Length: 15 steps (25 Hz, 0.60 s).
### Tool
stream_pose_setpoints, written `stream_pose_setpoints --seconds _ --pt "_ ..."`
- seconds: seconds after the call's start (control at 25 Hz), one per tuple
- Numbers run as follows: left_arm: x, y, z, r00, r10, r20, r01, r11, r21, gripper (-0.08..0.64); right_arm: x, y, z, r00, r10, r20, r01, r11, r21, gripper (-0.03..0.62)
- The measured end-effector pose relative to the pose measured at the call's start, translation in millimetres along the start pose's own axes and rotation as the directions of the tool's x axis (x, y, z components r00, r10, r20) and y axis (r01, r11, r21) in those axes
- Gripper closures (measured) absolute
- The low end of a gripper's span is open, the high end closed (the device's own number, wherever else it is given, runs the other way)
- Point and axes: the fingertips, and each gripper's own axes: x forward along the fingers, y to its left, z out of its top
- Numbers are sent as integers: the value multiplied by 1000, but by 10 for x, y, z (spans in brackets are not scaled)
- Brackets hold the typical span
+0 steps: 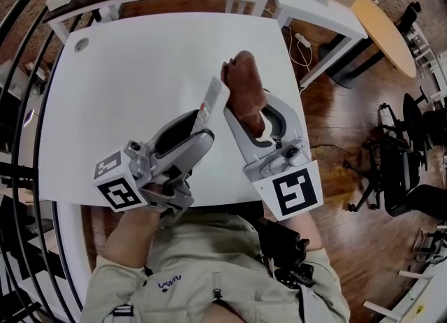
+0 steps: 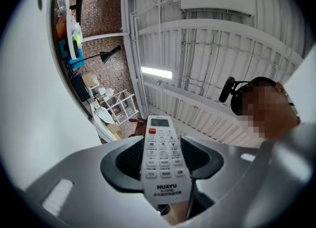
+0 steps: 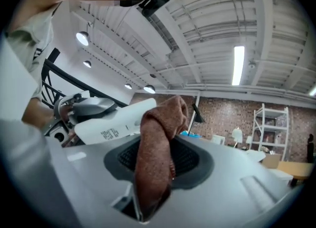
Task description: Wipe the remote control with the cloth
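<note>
Left gripper point(image 1: 209, 115) had the white remote control point(image 2: 162, 159) clamped above the white table point(image 1: 140, 84), right gripper point(image 1: 241, 108) pinched the brown cloth point(image 3: 157, 148), bunched right against the remote's tip.

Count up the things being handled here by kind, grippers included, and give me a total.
remote control: 1
cloth: 1
grippers: 2, the left gripper shut on the remote control and the right gripper shut on the cloth
Total: 4
</note>
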Motion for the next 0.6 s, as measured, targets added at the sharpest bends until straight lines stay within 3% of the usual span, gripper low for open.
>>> stream_pose_setpoints --seconds 0.36,0.6 --pt "-23 -2 100 1000 -6 30 6 1000 -1 318 36 326 -129 995 95 -41 -95 996 3 454" --pt "-71 12 239 998 2 64 -2 1000 5 318 -22 603 -323 965 195 -177 -210 975 -68 454"
